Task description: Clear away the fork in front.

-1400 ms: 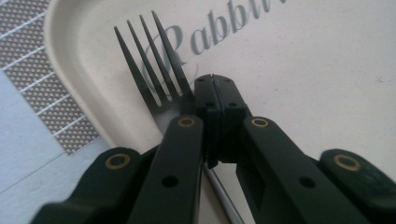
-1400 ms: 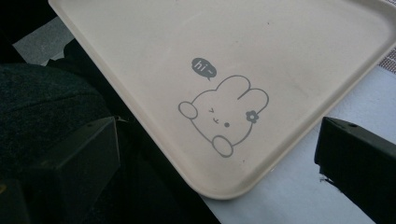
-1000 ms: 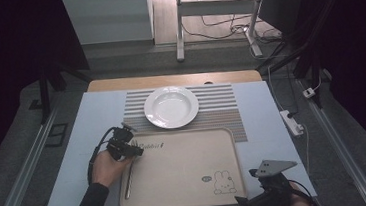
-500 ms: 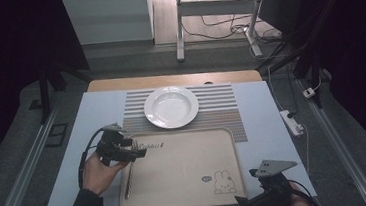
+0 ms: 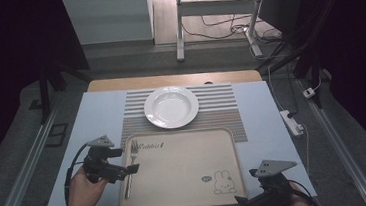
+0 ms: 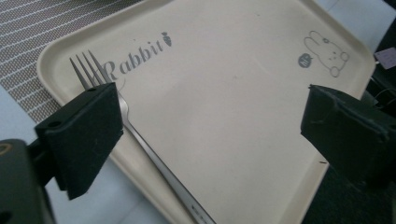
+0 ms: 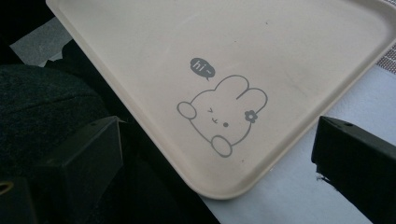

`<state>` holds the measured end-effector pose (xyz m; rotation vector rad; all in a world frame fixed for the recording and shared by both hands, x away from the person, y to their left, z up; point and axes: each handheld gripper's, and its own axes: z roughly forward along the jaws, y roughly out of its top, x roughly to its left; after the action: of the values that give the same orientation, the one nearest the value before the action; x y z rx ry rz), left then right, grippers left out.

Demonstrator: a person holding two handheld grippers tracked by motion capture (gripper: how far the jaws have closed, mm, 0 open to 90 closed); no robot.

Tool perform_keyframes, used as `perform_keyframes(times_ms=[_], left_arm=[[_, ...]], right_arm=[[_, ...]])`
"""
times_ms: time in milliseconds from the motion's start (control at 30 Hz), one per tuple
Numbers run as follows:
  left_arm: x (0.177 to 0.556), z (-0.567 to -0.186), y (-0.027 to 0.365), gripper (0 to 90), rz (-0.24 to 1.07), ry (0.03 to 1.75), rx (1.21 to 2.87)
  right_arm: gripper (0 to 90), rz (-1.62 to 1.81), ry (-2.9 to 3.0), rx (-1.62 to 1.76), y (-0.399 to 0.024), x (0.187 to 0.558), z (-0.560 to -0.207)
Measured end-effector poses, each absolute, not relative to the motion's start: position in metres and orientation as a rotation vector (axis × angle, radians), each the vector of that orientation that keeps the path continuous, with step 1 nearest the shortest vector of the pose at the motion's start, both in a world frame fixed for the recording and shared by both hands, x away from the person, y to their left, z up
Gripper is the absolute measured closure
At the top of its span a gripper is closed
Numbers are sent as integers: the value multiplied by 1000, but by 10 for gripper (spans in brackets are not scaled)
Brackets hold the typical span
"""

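A silver fork lies along the left side of the cream rabbit tray, tines toward the far edge. My left gripper hovers just left of the tray, level with the fork's middle. Its jaws have just been opening and stand wide. In the left gripper view the fork rests free on the tray beside the left jaw, and no pad touches it. My right gripper stays open at the tray's near right corner, and in the right gripper view the drawn rabbit lies on the tray ahead.
A white plate sits on a striped placemat beyond the tray. A white power strip lies at the pale blue table's right edge. The table's front edge runs just behind both hands.
My left gripper opened, let go of the fork and drew back left and toward the person, rising slightly. The fork stays on the tray. The right gripper has not moved.
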<state>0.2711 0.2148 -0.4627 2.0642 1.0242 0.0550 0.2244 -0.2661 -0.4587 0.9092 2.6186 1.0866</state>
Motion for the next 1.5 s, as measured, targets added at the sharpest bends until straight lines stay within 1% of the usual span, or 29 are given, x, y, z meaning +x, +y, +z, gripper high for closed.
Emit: perform_keyframes(times_ms=[333, 533, 600, 800, 1000, 1333, 1500], left_arm=[[239, -463, 238, 0, 64, 1032, 2005], [222, -464, 251, 0, 88, 1047, 1996], [217, -464, 255, 0, 119, 1049, 1996], [203, -467, 268, 0, 125, 1071, 1970], [193, -470, 276, 0, 120, 1084, 1958], [181, -474, 282, 0, 147, 1118, 1983], [180, -475, 282, 0, 144, 1161, 2017]], right_arm=[[16, 1084, 2619, 914, -266, 225, -459], [15, 1083, 2618, 916, -266, 225, -459], [15, 1081, 2617, 917, -266, 225, -459], [15, 1079, 2614, 924, -266, 225, -459], [15, 1079, 2604, 937, -267, 225, -459], [15, 1074, 2599, 940, -266, 225, -459], [15, 1073, 2597, 946, -267, 225, -458]])
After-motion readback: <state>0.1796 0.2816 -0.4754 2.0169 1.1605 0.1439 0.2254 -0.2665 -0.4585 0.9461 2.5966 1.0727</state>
